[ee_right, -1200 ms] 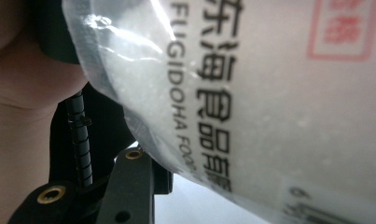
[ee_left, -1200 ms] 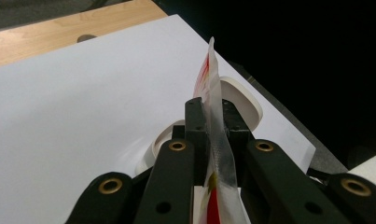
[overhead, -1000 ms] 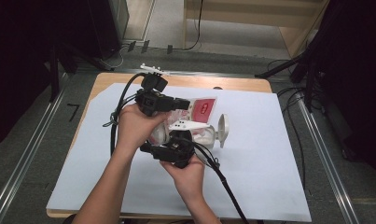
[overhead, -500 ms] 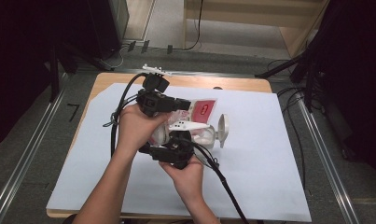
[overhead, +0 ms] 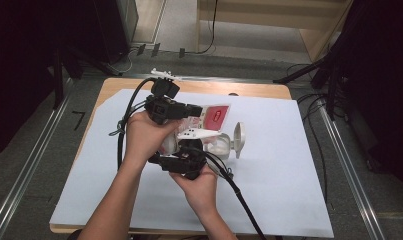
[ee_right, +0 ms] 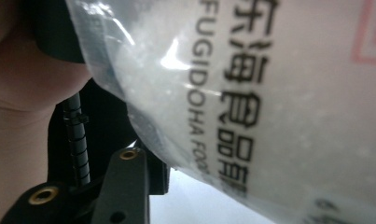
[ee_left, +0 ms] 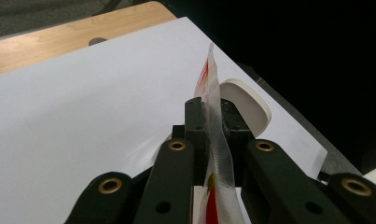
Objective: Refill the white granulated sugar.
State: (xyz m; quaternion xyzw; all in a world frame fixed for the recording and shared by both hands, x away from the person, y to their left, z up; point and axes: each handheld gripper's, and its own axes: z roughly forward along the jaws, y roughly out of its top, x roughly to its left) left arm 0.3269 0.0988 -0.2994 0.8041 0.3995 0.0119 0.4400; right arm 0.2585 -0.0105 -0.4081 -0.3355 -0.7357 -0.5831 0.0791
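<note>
Above the middle of the big white sheet (overhead: 289,190) that covers the wooden table (overhead: 249,89), a person holds a clear plastic bag with red print and white grains inside (overhead: 209,116) between two black tools. The left gripper (overhead: 196,110) sits in the left hand (overhead: 146,134), on the far side of the bag. In the left gripper view its two jaws are squeezed tight on the thin edge of the bag (ee_left: 213,121), which stands up between them like a flat strip. The right gripper (overhead: 191,150) sits in the right hand (overhead: 201,186), nearer to the person and just under the bag. In the right gripper view the bag (ee_right: 269,93) is very close to the camera, with black letters on it and white grains showing through, and it hides the tips of the jaws, so I cannot tell if this tool is open or closed. Just beside the bag, to the right, a white plastic jar with its round flip lid swung open (overhead: 229,142) rests on the sheet, and the bag hangs partly over it. The same white lid (ee_left: 248,100) shows behind the bag in the left gripper view. Black cables (overhead: 126,120) trail from both tools
</note>
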